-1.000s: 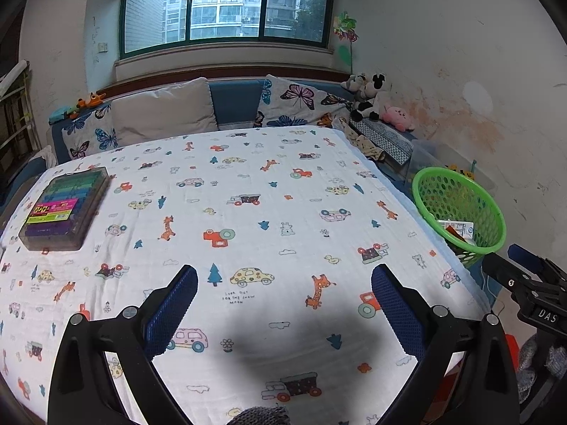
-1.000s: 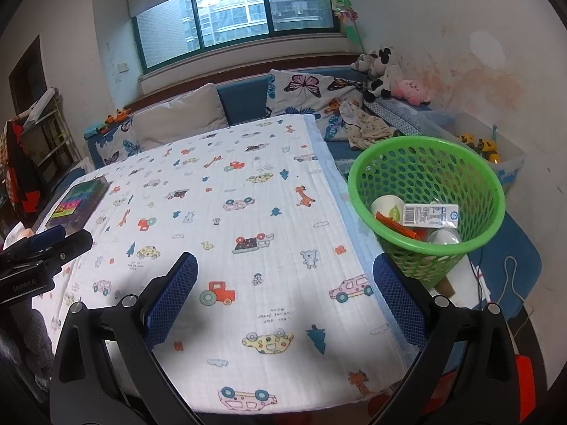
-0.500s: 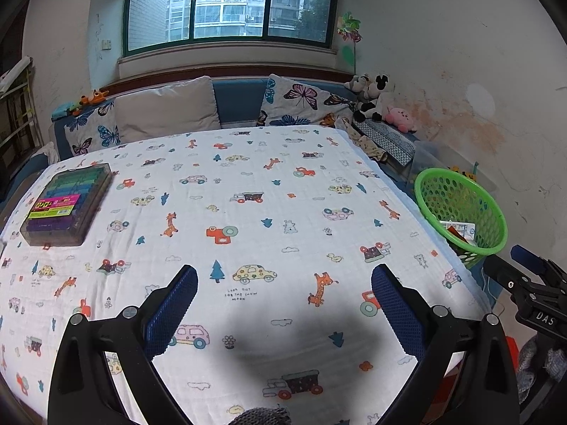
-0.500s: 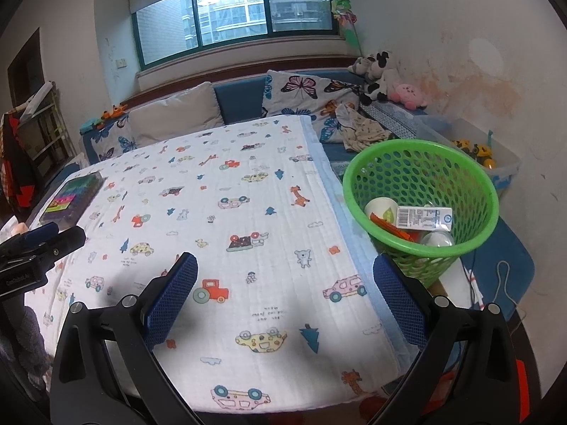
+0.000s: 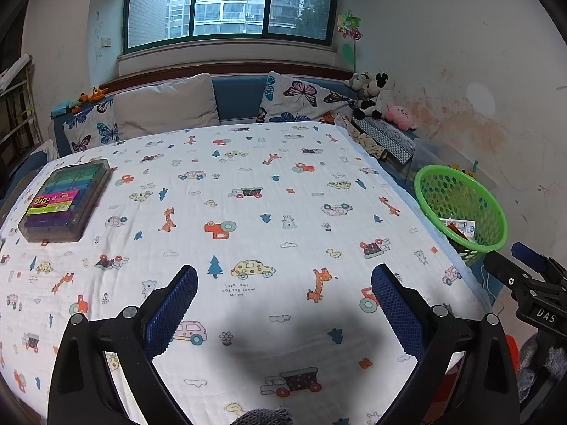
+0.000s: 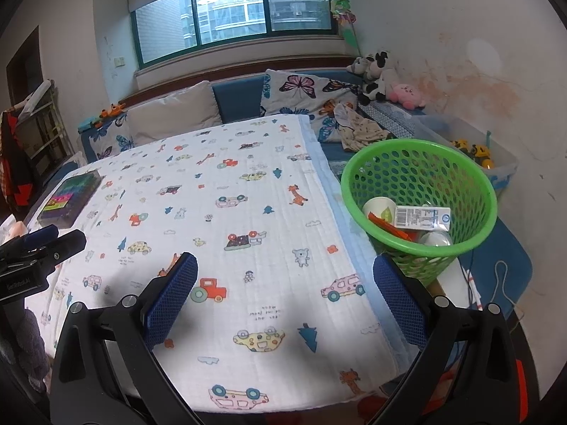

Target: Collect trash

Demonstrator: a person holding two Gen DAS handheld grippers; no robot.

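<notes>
A green mesh basket stands beside the table's right edge; it also shows in the left wrist view. Inside it lie a paper cup, a white carton with a barcode, an orange wrapper and a clear item. My left gripper is open and empty above the near part of the printed cloth. My right gripper is open and empty over the cloth's near right corner, left of the basket.
A box of colored markers lies at the table's left side. Cushions and plush toys line the blue bench behind. A clear bin with toys sits behind the basket. Cables lie on the floor.
Both grippers have drawn back slightly from the table, staying open and empty. The basket looks a little smaller and farther off in both views.
</notes>
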